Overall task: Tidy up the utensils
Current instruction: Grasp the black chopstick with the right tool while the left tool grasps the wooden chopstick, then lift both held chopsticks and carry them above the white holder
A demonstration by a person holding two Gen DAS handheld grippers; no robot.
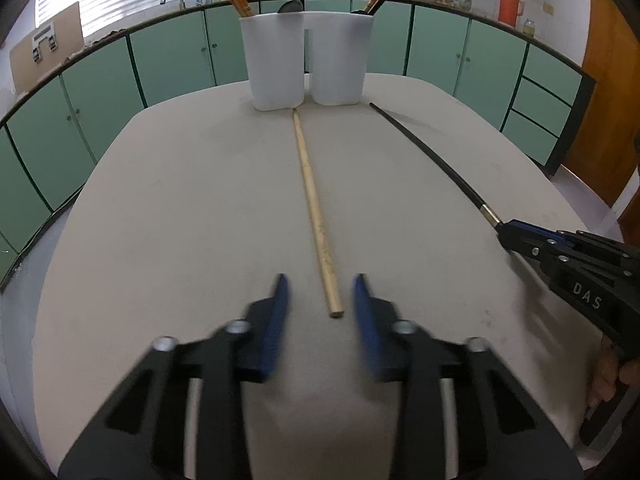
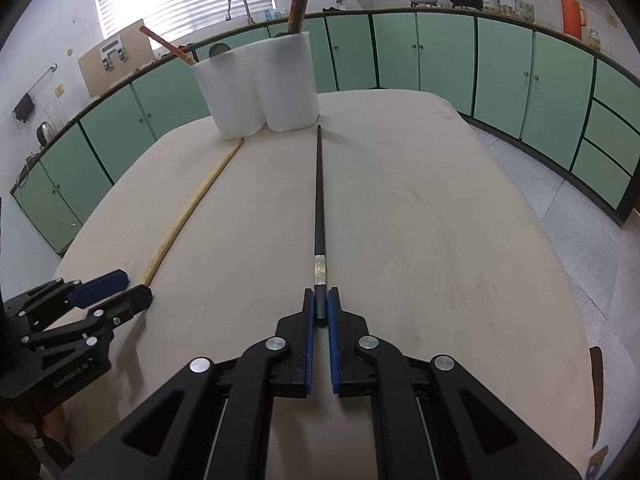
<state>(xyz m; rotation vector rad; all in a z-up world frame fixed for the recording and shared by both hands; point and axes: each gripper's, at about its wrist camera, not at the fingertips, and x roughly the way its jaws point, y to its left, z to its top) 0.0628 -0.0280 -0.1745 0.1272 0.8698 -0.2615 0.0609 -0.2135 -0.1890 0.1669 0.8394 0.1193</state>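
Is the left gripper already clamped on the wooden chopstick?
No, the left gripper has a visible gap on both sides of the wooden chopstick.

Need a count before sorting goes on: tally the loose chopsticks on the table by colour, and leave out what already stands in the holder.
Light wooden chopstick: 1, lying on the table between the open left gripper jaws.
Black chopstick: 1, its end clamped in the right gripper.
Total: 2
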